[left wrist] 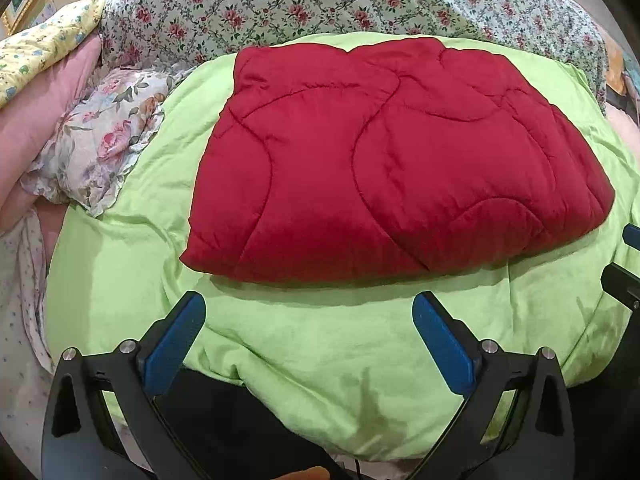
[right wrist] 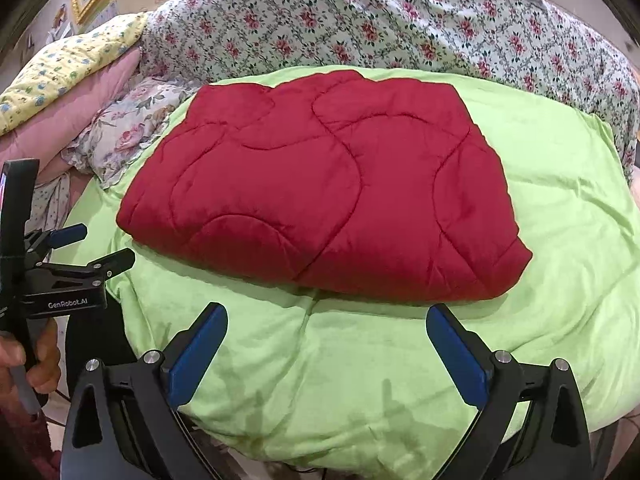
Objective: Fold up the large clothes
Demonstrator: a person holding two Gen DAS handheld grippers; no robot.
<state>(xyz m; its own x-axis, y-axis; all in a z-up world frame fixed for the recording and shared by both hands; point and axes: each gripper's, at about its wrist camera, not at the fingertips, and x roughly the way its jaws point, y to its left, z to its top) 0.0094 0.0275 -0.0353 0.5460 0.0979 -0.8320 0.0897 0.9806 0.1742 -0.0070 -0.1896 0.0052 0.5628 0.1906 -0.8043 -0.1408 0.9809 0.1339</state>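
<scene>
Where visible, person's hand (right wrist: 24, 364) right-view only

A bed covered by a floral bedspread (left wrist: 304, 4) — small pink roses on a pale trellis print. Spread over its near part lies a lime-green blanket (left wrist: 320, 344), rumpled, reaching the front edge. On the green blanket rests a folded red quilted comforter (left wrist: 384, 168), a thick, roughly rectangular bundle. At the bed's left side sit a pink pillow (left wrist: 44, 116), a yellow flowered cloth (left wrist: 48, 44) on top of it, and a crumpled pale floral fabric (left wrist: 104, 132) — this last touching the green blanket's edge.
</scene>
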